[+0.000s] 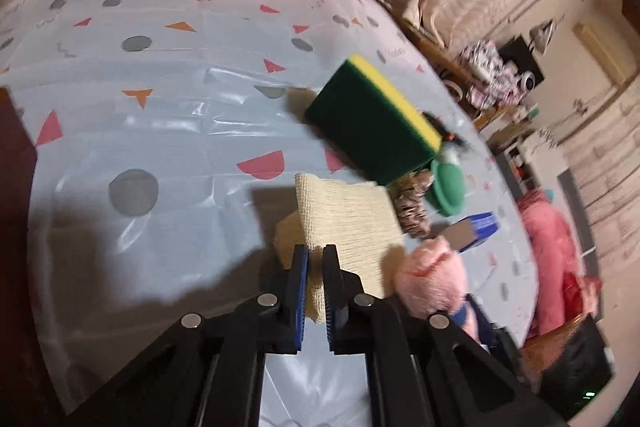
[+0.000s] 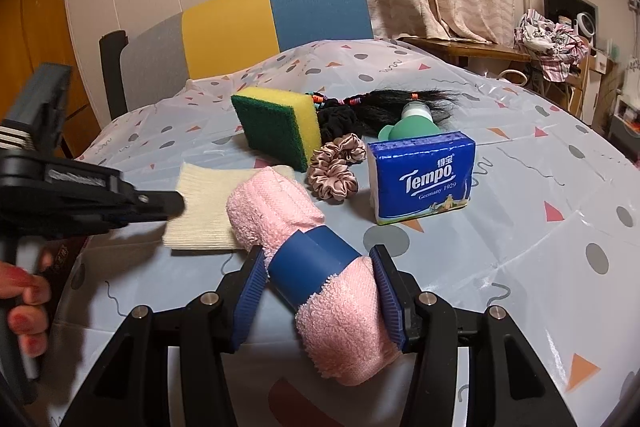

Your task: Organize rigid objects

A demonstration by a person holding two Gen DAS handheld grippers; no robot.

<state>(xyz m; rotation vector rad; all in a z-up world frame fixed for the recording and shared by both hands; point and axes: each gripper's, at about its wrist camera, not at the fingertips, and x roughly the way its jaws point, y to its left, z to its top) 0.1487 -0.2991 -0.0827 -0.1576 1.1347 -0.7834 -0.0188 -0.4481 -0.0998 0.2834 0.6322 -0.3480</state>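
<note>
The bench cover (image 2: pixel 500 227) is shiny, smooth plastic. The pink towel (image 2: pixel 336 323) is fluffy cloth. The sponge (image 2: pixel 276 131) looks rough.

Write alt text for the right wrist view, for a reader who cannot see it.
The right gripper clamps a rolled pink towel with a blue band over a patterned tablecloth. To its left, the left gripper pinches a cream cloth. Behind lie a green-and-yellow sponge, a scrunchie and a blue Tempo tissue pack.
</note>
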